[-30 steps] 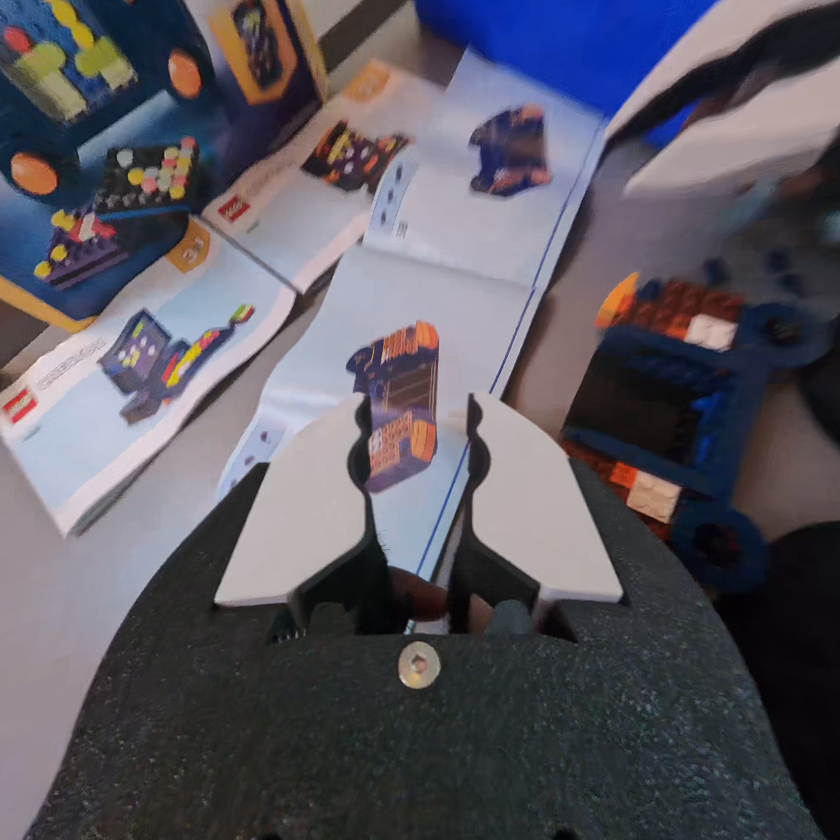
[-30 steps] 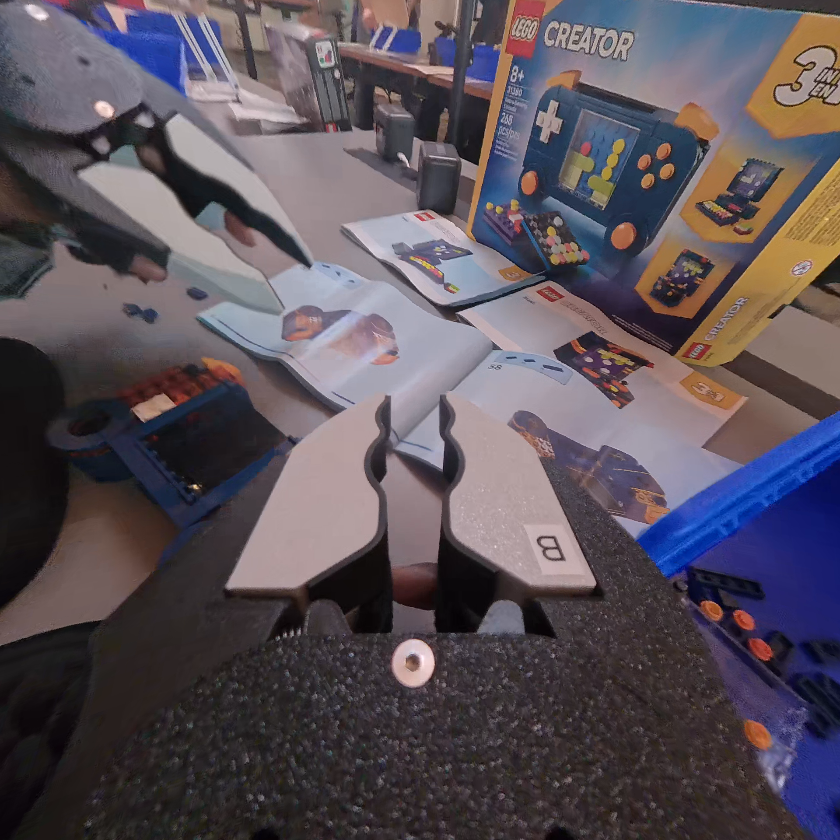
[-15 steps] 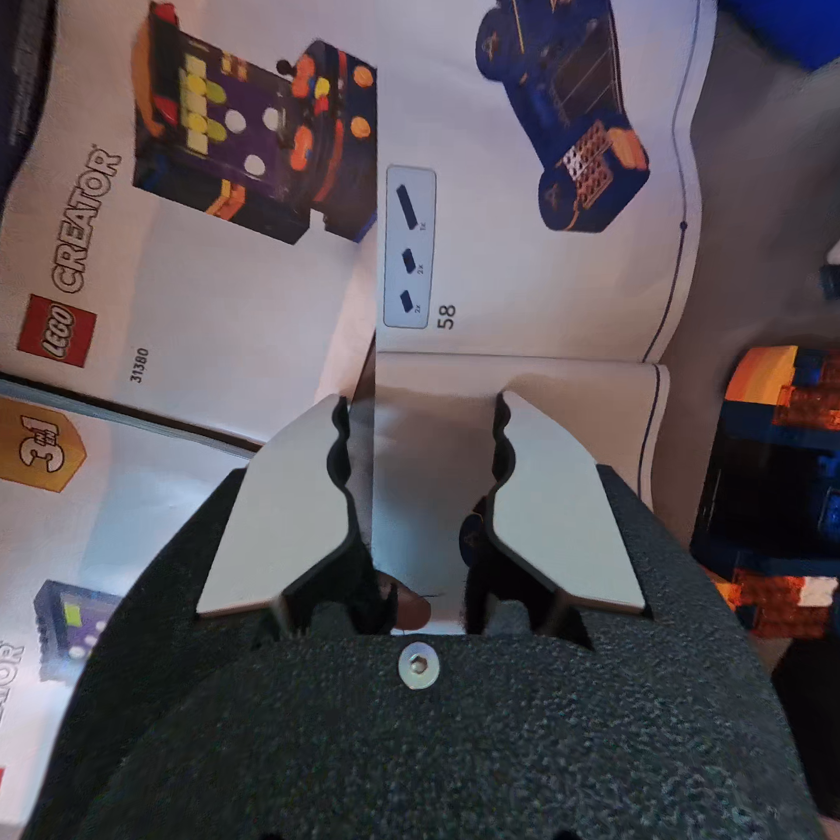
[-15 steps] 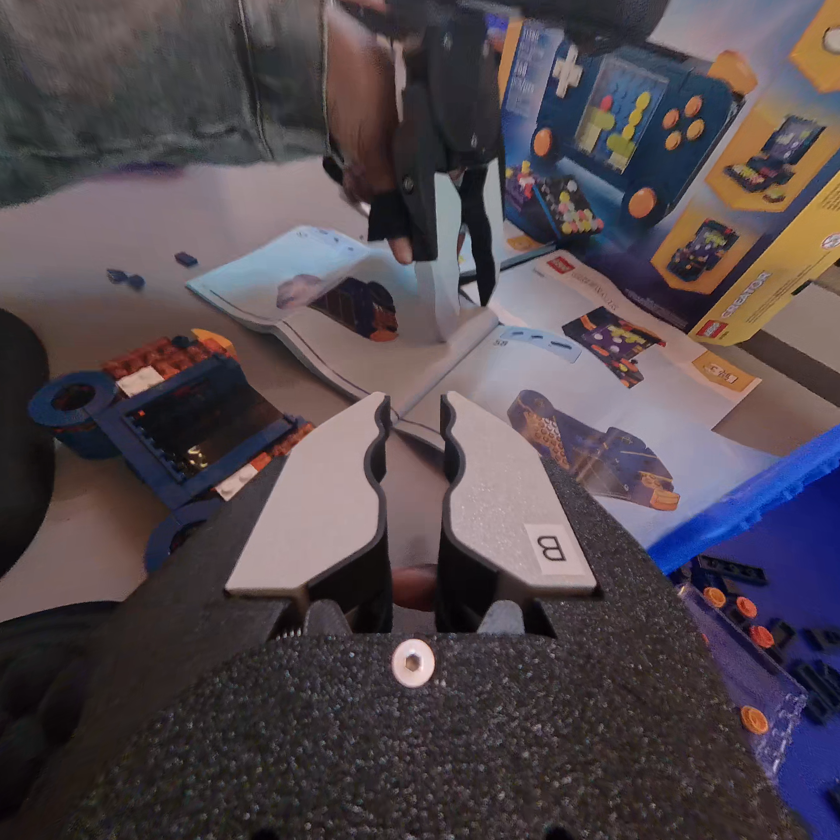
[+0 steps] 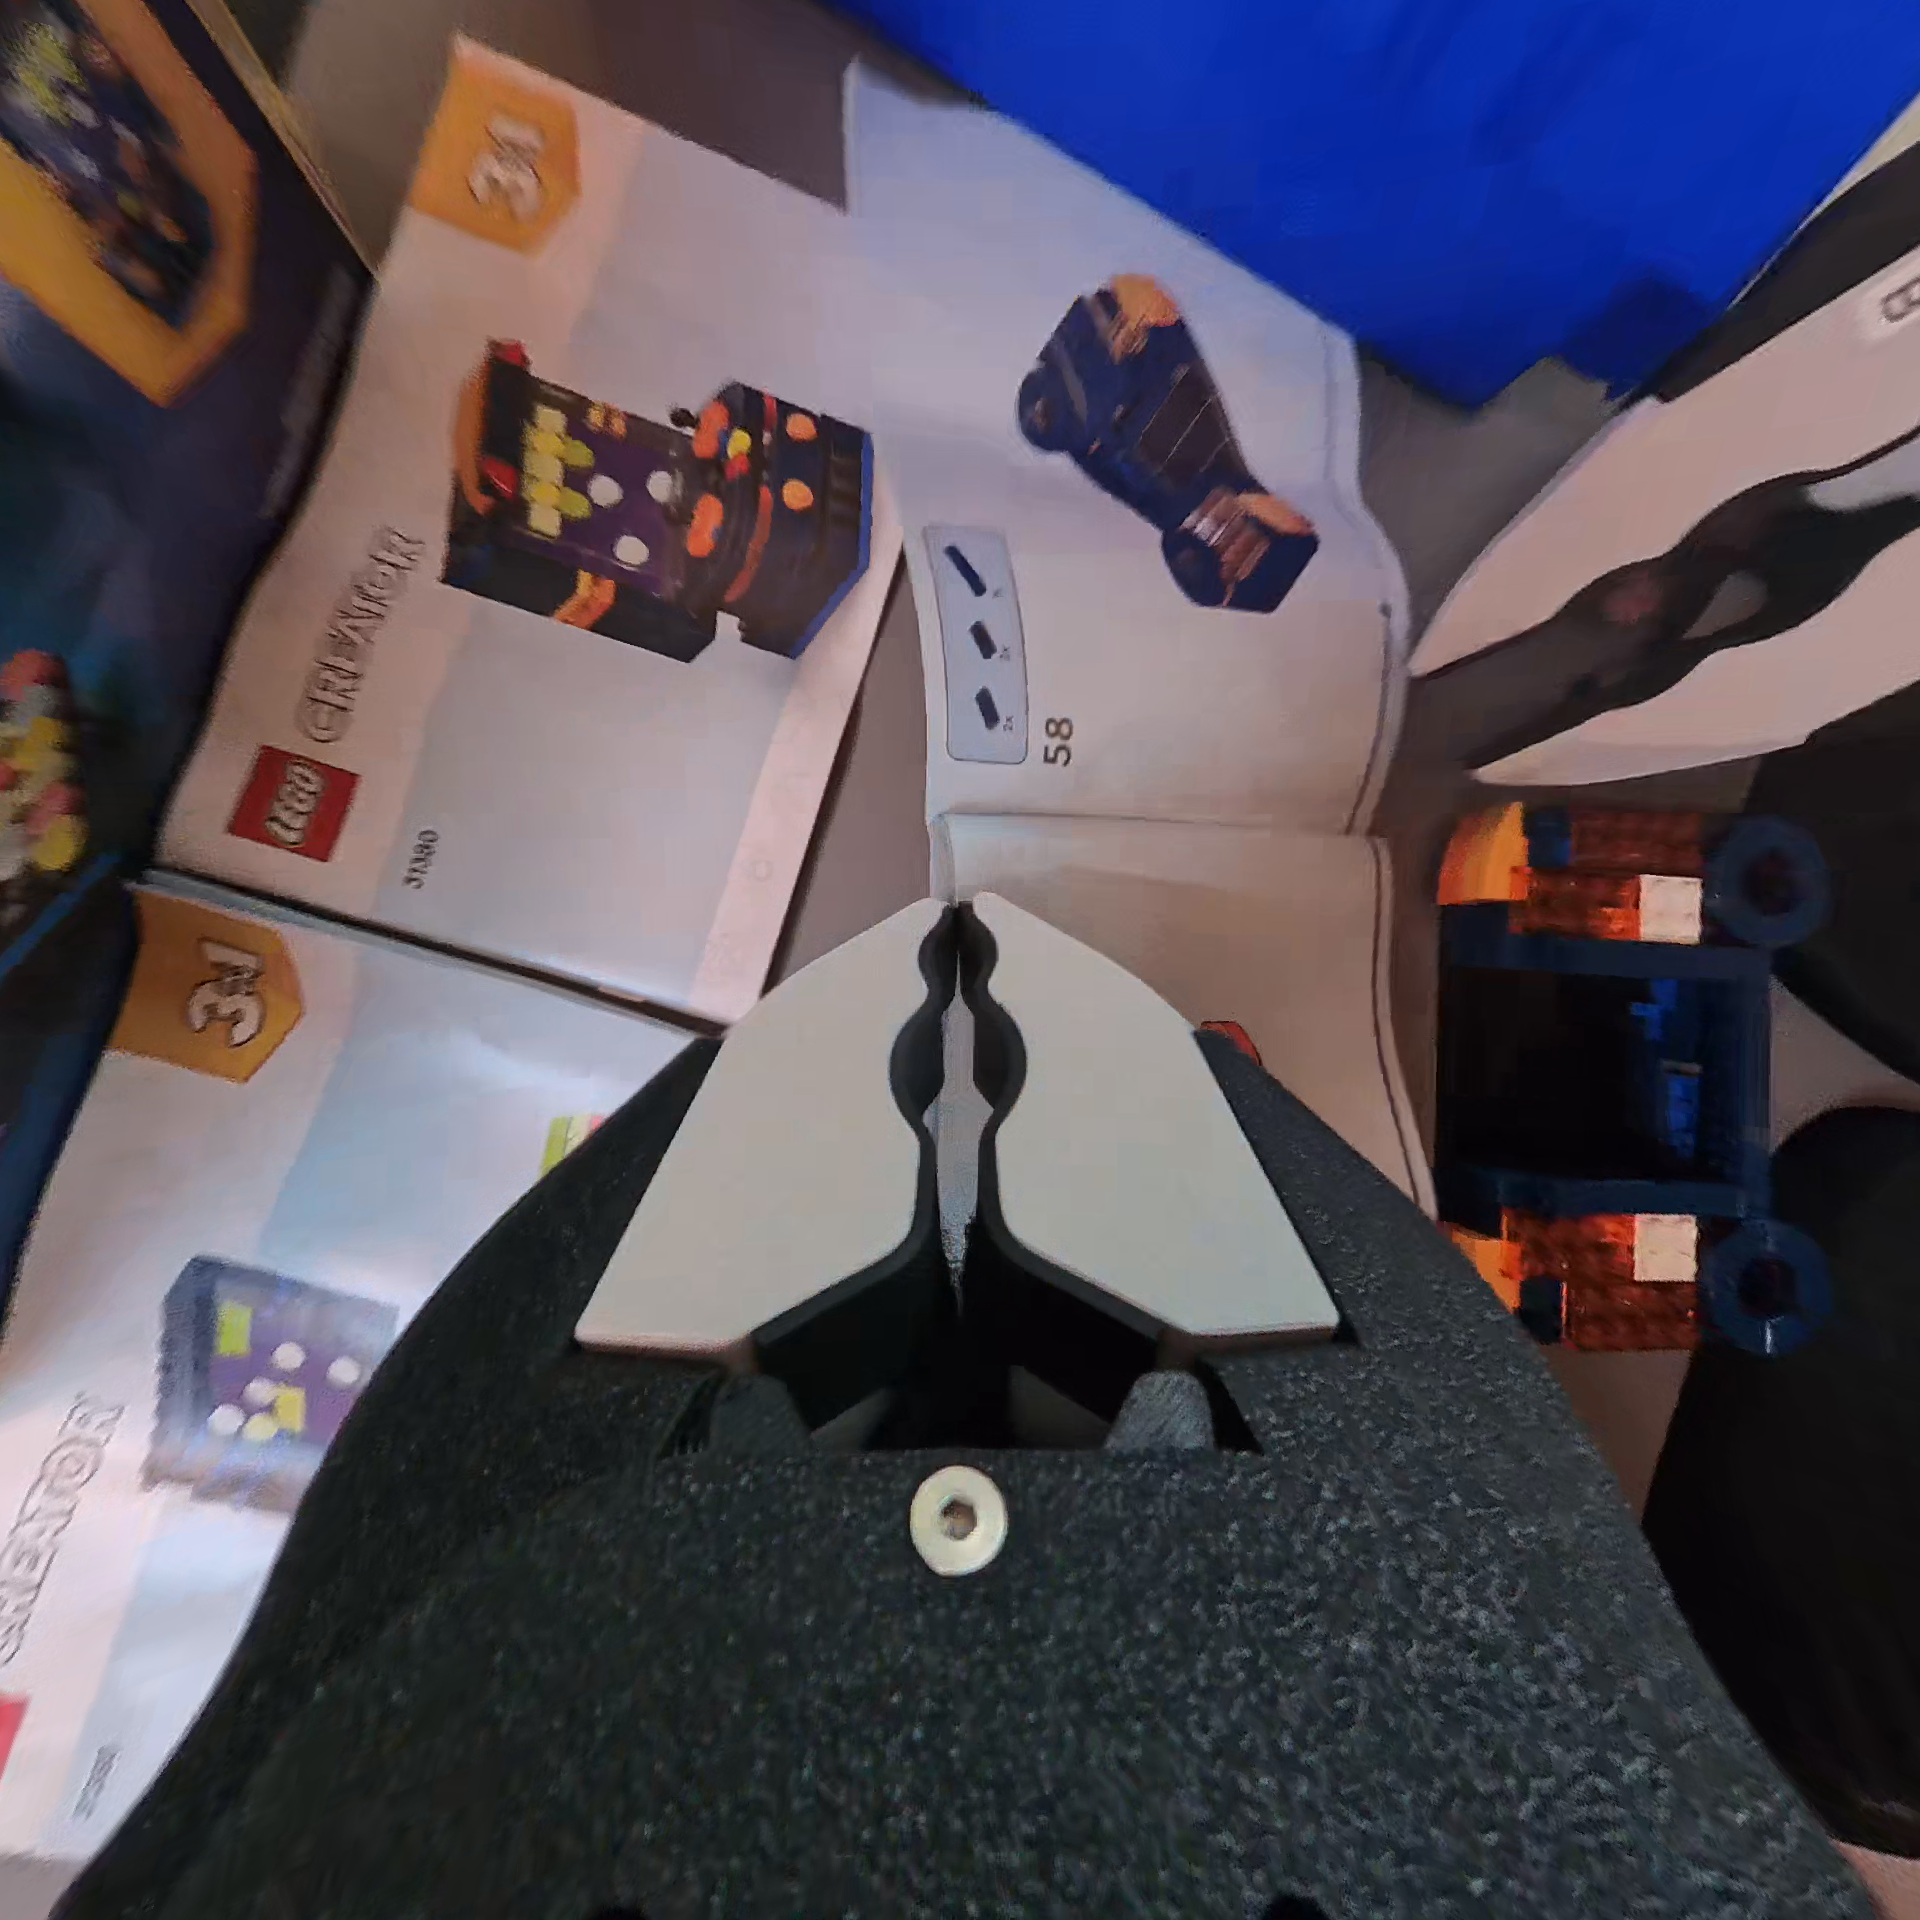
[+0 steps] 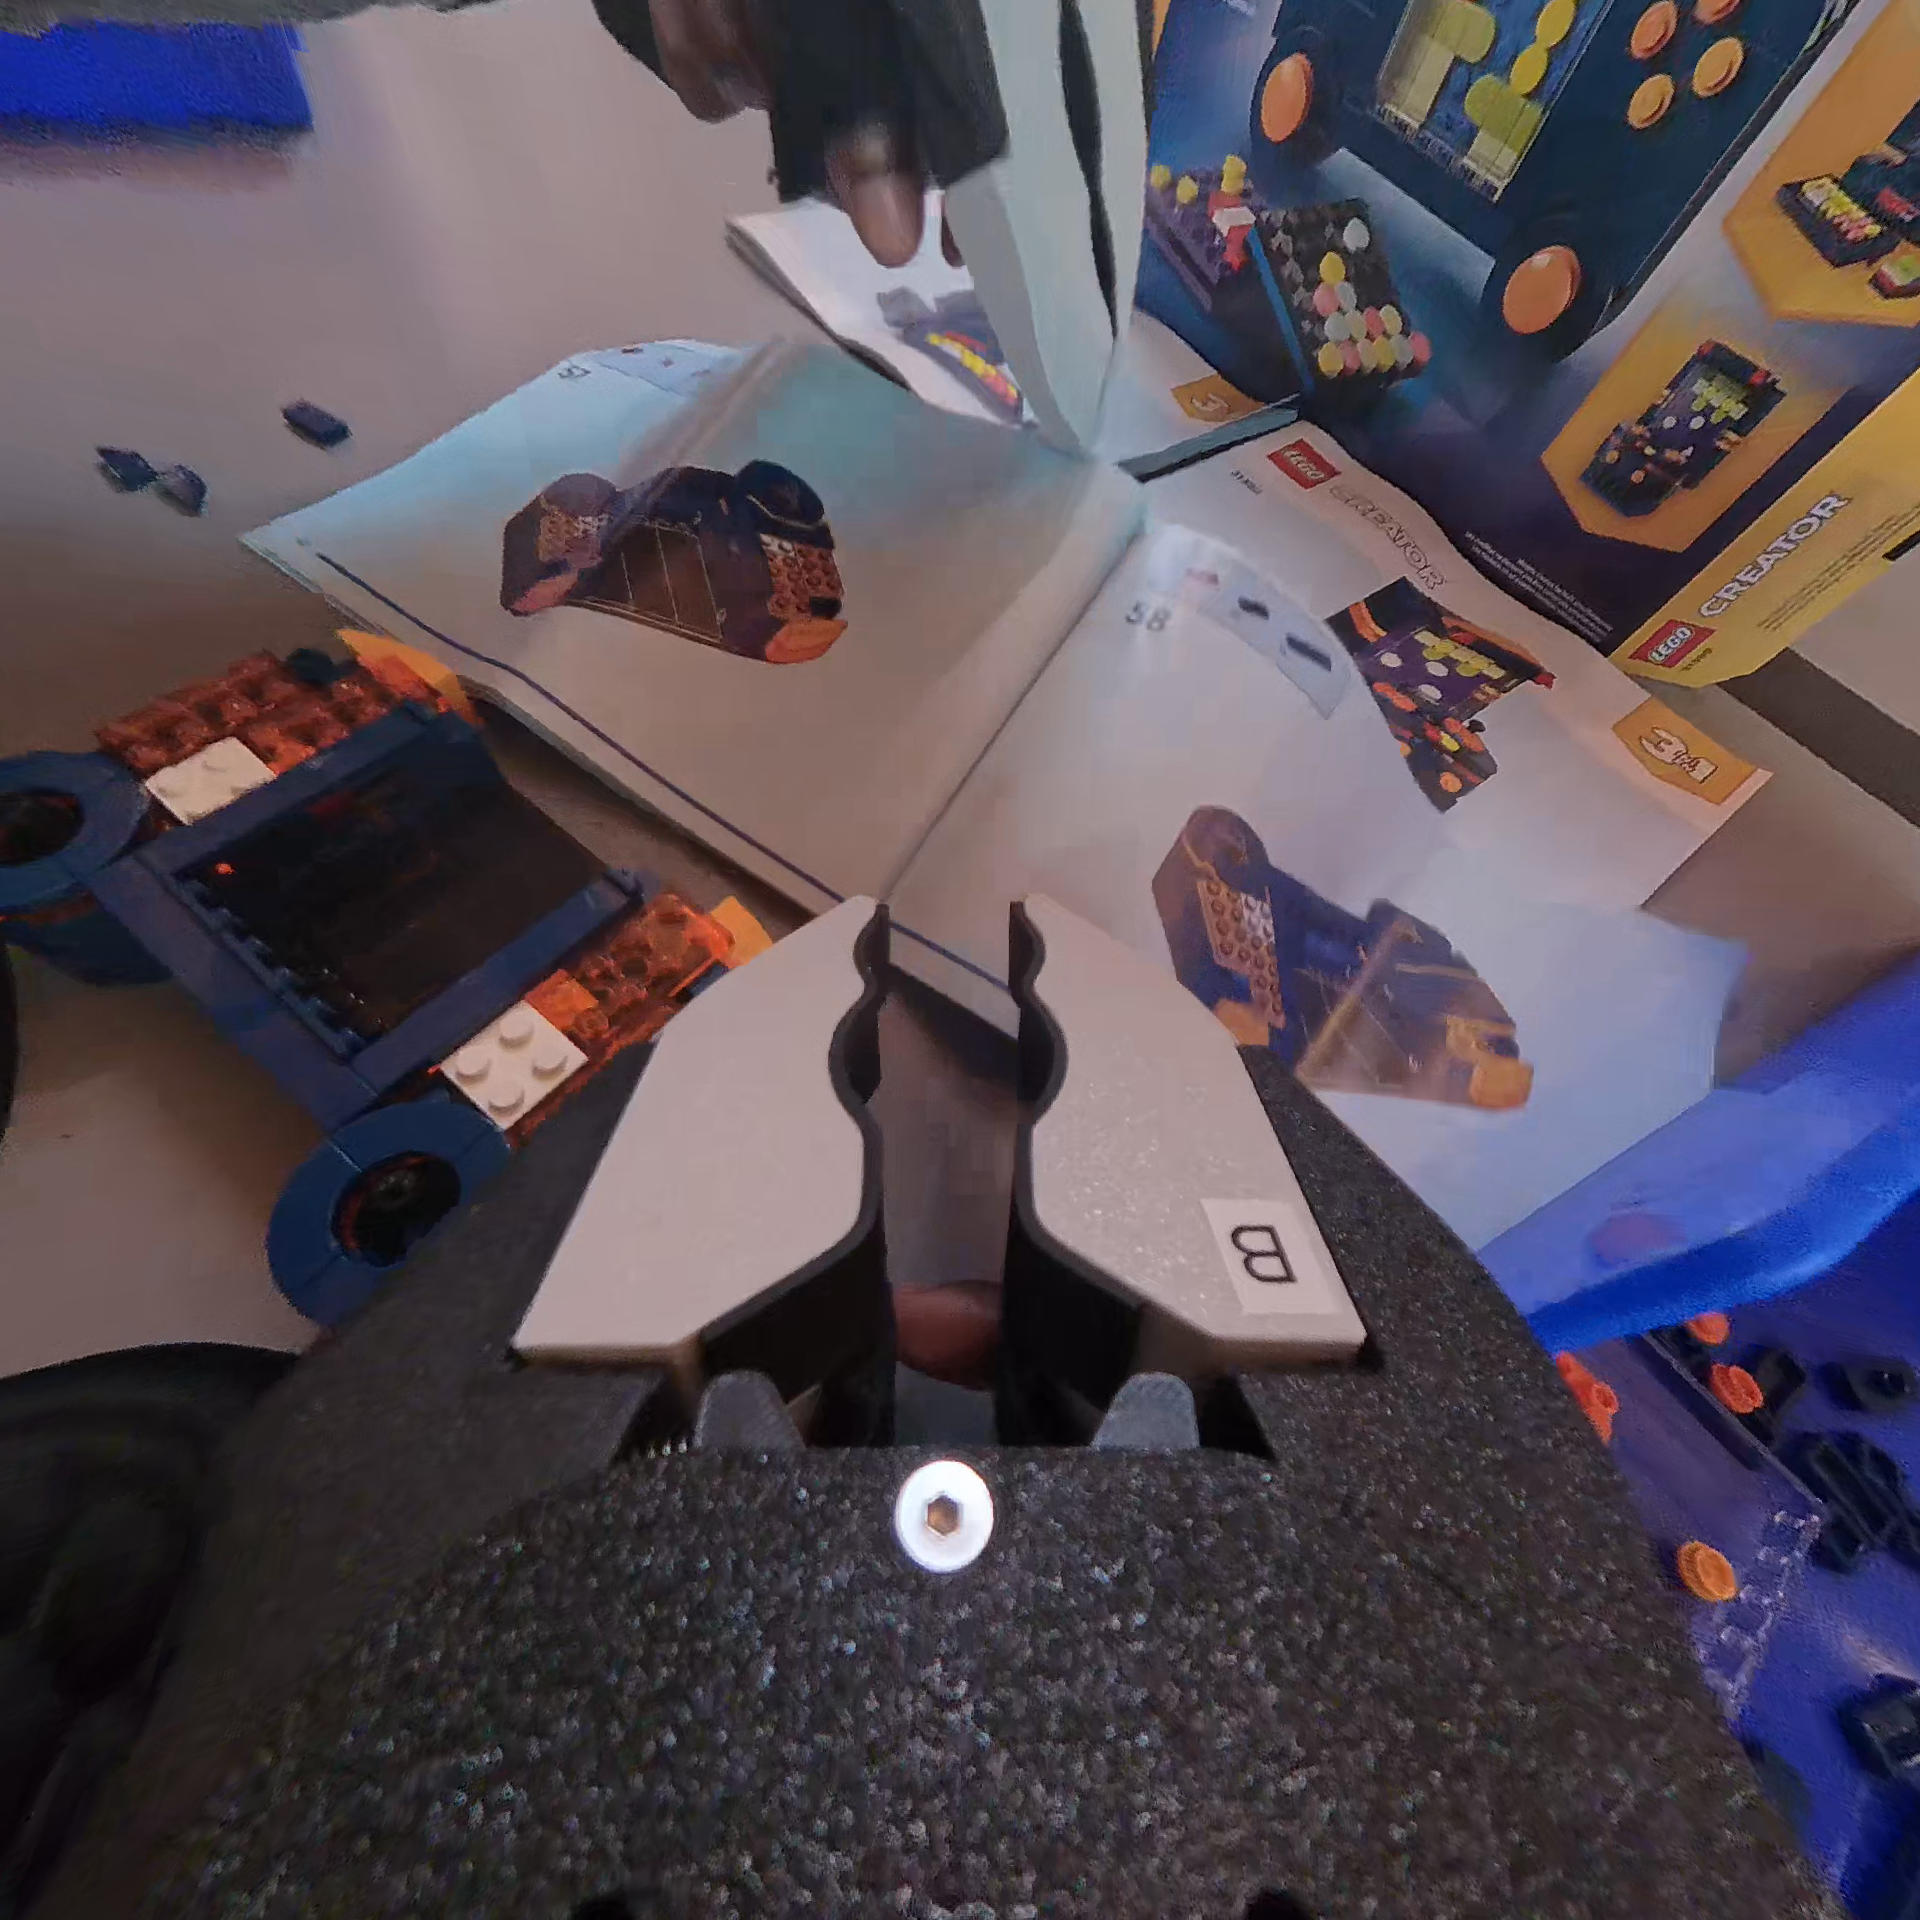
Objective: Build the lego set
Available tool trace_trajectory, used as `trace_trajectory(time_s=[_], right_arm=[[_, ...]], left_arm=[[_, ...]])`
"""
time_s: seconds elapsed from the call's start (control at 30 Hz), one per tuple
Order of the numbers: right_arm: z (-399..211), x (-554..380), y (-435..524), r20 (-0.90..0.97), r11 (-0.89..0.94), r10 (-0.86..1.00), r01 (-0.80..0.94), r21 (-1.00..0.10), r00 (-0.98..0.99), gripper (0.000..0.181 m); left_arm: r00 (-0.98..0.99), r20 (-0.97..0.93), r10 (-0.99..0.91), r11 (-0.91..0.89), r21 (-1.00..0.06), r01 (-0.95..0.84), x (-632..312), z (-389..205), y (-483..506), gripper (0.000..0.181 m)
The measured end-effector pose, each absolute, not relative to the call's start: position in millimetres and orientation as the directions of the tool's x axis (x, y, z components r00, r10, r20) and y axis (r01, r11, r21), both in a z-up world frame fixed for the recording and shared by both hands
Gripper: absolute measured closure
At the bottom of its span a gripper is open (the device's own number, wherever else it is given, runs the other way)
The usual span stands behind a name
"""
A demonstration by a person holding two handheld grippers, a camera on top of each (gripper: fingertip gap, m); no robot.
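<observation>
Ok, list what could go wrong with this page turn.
1. The left gripper pinches only the top corner of the page near the spine; a quick pull could tear or crease it.
2. The booklet lies loose, its edge overlapping the half-built model; dragging the page might shift it against the model.
3. The right gripper hovers open, pinning nothing, so the booklet may lift.

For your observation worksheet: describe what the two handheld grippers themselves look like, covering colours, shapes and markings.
Both the left gripper and the right gripper have coarse black textured bodies, a silver hex screw at centre, and two pale grey fingers with wavy black inner edges. The right one carries a small white letter sticker on one finger.
</observation>
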State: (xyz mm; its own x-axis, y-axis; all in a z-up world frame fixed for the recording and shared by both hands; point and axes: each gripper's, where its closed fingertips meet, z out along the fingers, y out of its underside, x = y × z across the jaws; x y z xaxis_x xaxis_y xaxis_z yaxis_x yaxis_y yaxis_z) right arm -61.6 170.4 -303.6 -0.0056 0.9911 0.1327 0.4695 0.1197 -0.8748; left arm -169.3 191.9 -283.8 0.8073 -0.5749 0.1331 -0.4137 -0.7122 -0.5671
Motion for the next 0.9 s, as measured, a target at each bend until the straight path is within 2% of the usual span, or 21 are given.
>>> trace_trajectory(time_s=[0.1,0.17,0.23,0.3,0.33,0.4,0.5,0.57,0.6,0.67,0.8,0.9], right_arm=[[-296.6,-63.0,167.4,0.062,0.058,0.998,0.446,-0.893,-0.004,0.154],[-299.9,-62.6,167.9,0.067,0.06,0.998,0.47,-0.881,-0.002,0.153],[-310.3,-61.8,168.4,0.089,0.076,0.996,0.53,-0.844,-0.001,0.149],[-316.8,-62.3,169.7,0.096,0.074,0.995,0.566,-0.821,0.01,0.149],[-317.8,-62.6,169.8,0.089,0.066,0.996,0.573,-0.817,0.012,0.151],[-320.8,-63.5,170.2,0.062,0.039,0.998,0.587,-0.809,0.02,0.154],[-333.9,-62.3,171.8,0.034,0.007,0.999,0.644,-0.765,0.029,0.155],[-335.2,-62.6,172.4,0.021,-0.006,0.999,0.648,-0.762,0.034,0.154],[-335.2,-62.7,172.5,0.019,-0.008,0.999,0.647,-0.762,0.035,0.154],[-335.3,-62.8,173.1,0.026,-0.006,0.999,0.648,-0.762,0.039,0.154],[-335.0,-65.5,173.1,0.024,-0.002,0.999,0.641,-0.767,0.032,0.154],[-333.9,-70.2,173.7,0.024,0.0,0.999,0.636,-0.772,0.029,0.153]], left_arm=[[0.815,0.074,-0.575,-0.708,-0.544,-0.45,-179.6,-285.3,184.7,0.181],[0.813,0.133,-0.567,-0.737,-0.523,-0.429,-177.0,-295.8,180.8,0.18],[0.812,0.223,-0.54,-0.794,-0.456,-0.403,-175.9,-309.7,174.7,0.177],[0.828,0.253,-0.501,-0.83,-0.411,-0.377,-180.1,-320.9,174.5,0.161],[0.825,0.28,-0.491,-0.847,-0.375,-0.377,-179.8,-326.3,170.4,0.145],[0.805,0.334,-0.491,-0.855,-0.363,-0.371,-174.2,-327.5,168.2,0.137],[0.781,0.383,-0.494,-0.861,-0.343,-0.376,-165.9,-329.8,167.8,0.152],[0.804,0.36,-0.474,-0.871,-0.329,-0.366,-172.2,-334.3,173.6,0.172],[0.8,0.387,-0.458,-0.879,-0.33,-0.343,-172.2,-334.5,175.2,0.175],[0.78,0.432,-0.453,-0.876,-0.378,-0.3,-171.3,-331.0,177.7,0.18],[0.7,0.502,-0.507,-0.793,-0.59,-0.151,-160.9,-284.6,178.5,0.181],[0.685,0.465,-0.562,-0.723,-0.678,-0.133,-152.1,-259.8,169.9,0.181]])
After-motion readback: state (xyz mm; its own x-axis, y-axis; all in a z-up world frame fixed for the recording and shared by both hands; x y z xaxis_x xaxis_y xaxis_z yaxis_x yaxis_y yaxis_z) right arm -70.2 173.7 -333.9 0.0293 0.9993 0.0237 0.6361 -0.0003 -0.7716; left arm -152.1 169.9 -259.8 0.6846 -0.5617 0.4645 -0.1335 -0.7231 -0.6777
